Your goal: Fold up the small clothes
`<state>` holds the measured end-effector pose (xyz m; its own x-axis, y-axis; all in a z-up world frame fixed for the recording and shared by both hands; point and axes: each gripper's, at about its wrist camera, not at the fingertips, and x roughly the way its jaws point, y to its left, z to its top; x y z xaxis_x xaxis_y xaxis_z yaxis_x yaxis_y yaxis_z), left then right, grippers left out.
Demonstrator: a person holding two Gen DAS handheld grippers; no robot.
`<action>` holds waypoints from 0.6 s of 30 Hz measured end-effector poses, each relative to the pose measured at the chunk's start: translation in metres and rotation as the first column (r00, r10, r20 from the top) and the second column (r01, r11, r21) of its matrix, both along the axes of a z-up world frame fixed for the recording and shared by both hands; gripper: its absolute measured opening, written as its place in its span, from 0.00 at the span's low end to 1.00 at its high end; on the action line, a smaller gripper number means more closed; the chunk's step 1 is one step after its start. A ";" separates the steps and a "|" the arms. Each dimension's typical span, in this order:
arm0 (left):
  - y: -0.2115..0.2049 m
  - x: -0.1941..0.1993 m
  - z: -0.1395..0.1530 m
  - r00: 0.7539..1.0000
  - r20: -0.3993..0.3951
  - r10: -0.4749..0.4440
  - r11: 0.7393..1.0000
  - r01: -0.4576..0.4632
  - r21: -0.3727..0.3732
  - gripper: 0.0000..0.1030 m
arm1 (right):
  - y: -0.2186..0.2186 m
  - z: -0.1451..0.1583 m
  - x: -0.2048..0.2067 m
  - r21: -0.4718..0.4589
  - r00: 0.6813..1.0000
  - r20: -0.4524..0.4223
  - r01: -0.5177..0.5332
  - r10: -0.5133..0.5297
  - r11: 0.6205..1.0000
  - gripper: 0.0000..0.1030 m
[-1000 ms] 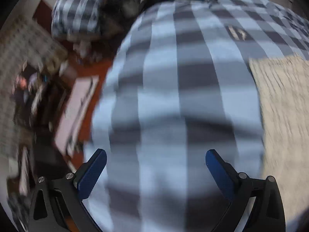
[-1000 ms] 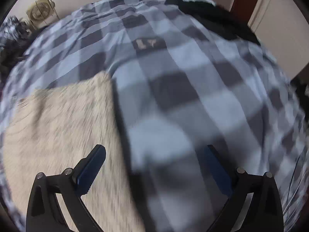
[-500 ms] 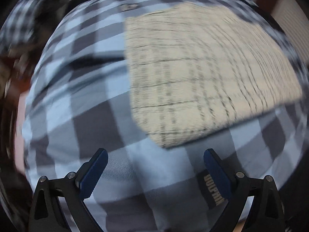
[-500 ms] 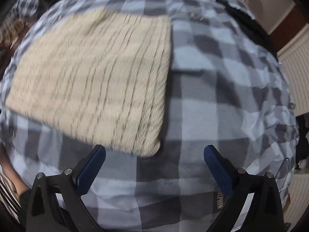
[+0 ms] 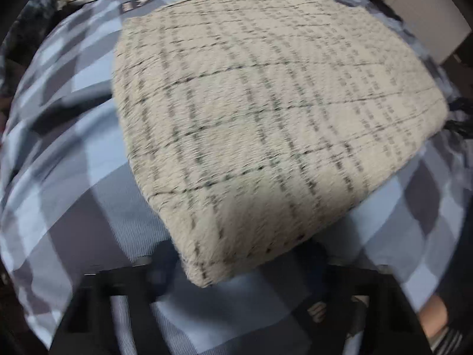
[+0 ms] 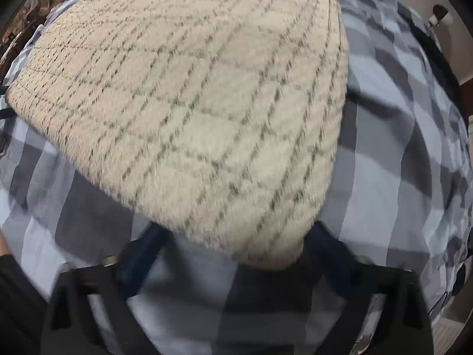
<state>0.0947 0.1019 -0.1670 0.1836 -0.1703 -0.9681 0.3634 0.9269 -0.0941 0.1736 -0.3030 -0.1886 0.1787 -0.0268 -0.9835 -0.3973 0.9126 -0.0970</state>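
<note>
A cream knitted garment with thin dark check lines lies flat on a blue and grey checked bedsheet. In the left wrist view its near corner lies between the blurred blue fingers of my left gripper, whose jaws are closing, with a gap still showing beside the cloth. In the right wrist view the same garment fills the upper left. Its other near corner sits between the fingers of my right gripper. These jaws are closing too and do not visibly pinch the knit.
The checked bedsheet spreads out on every side of the garment. A dark cloth runs along the far right edge of the bed. A person's hand shows at the lower right in the left wrist view.
Both views have swung over the bed and dropped toward the cream garment, which now fills them. Each pair of fingers stands closer together and now brackets a near corner.
</note>
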 end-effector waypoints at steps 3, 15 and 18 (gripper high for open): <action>0.002 0.010 0.008 1.000 0.006 -0.010 1.000 0.010 -0.023 0.25 | 0.002 0.000 0.004 0.051 1.000 0.000 0.025 -0.025 0.998 0.39; 0.022 0.004 0.095 0.995 -0.011 0.097 0.979 -0.097 -0.181 0.15 | -0.008 0.067 -0.001 0.282 0.990 0.006 0.133 -0.140 0.950 0.18; 0.027 -0.019 0.115 0.994 -0.082 0.071 0.979 -0.085 -0.184 0.15 | -0.016 0.088 -0.015 0.306 0.990 -0.010 0.139 -0.142 0.942 0.18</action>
